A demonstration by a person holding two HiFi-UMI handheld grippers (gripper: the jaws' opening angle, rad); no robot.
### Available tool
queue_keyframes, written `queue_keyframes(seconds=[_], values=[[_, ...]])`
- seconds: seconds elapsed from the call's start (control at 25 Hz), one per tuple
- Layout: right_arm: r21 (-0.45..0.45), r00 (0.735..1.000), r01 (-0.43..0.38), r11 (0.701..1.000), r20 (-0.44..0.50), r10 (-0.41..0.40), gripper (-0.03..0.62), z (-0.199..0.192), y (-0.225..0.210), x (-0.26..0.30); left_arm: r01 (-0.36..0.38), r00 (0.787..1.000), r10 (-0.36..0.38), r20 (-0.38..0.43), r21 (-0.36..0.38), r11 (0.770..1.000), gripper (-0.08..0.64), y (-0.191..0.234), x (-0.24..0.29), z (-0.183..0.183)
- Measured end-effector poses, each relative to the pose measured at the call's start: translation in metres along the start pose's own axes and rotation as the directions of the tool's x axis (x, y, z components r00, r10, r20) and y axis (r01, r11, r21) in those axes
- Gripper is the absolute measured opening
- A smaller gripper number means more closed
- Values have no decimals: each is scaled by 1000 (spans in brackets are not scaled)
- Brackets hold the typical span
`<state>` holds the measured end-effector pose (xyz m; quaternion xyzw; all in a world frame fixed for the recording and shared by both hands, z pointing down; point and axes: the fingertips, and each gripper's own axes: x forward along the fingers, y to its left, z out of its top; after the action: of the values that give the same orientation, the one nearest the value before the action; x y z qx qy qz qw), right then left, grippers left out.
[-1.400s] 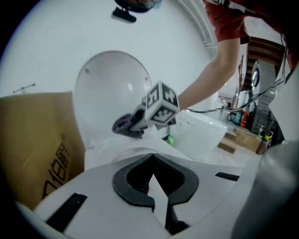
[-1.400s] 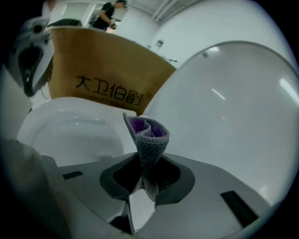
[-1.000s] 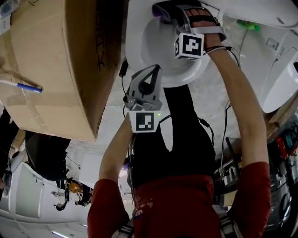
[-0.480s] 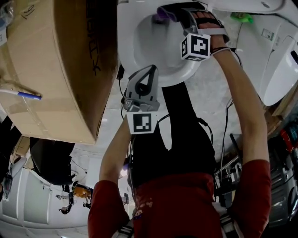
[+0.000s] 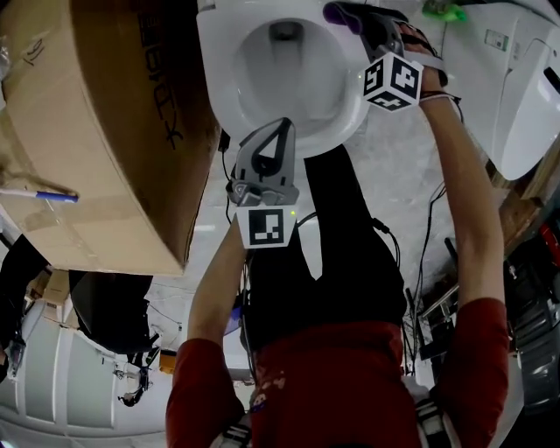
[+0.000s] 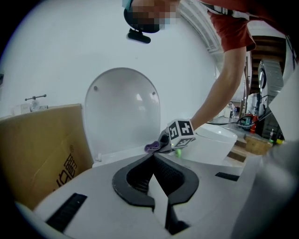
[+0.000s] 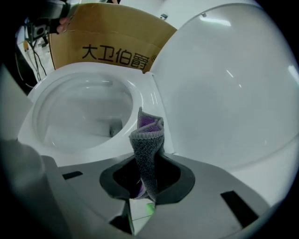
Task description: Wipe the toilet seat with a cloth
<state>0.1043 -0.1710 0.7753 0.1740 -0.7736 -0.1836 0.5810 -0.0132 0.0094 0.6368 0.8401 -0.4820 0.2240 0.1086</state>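
The white toilet has its lid (image 7: 224, 84) raised, and its seat rim (image 7: 145, 98) rings the open bowl (image 5: 280, 70). My right gripper (image 7: 147, 175) is shut on a grey and purple cloth (image 7: 148, 137) that stands up out of the jaws just above the rim's back right part, near the hinge. In the head view that gripper (image 5: 367, 22) and the cloth (image 5: 343, 13) sit at the top right of the bowl. My left gripper (image 5: 282, 127) hangs shut and empty over the bowl's near edge; its jaws (image 6: 153, 156) point toward the lid.
A large cardboard box (image 5: 96, 131) stands close on the toilet's left side. Another white fixture (image 5: 516, 114) is on the right, with a green object (image 5: 444, 10) near it. Cables (image 5: 429, 227) run over the floor beside my legs.
My right gripper, with the cloth in it, has gone to the right, from the bowl's back edge to its back right rim. The open bowl has come into view. The left gripper has hardly moved.
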Motion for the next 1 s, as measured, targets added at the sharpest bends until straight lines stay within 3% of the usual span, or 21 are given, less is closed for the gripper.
queue_keyframes(seconds=[0.2,0.68,0.8,1.0], values=[[39,999,-3,999,-34,5,63,-7,15,-7,9,1000,-9,-4,6,1000,14,2,0,-2],[132,981,-156,979,-96,169,63,-6,131,-57,-26,1000,26,-16,-7,1000,14,22,-12,-17],[161,967,-215,963,-100,233,63,1,166,-71,-43,999,42,-19,-14,999,14,28,-19,-22],[317,942,-287,904,-79,326,63,18,220,-97,-74,997,73,-33,-34,997,14,36,-32,-35]])
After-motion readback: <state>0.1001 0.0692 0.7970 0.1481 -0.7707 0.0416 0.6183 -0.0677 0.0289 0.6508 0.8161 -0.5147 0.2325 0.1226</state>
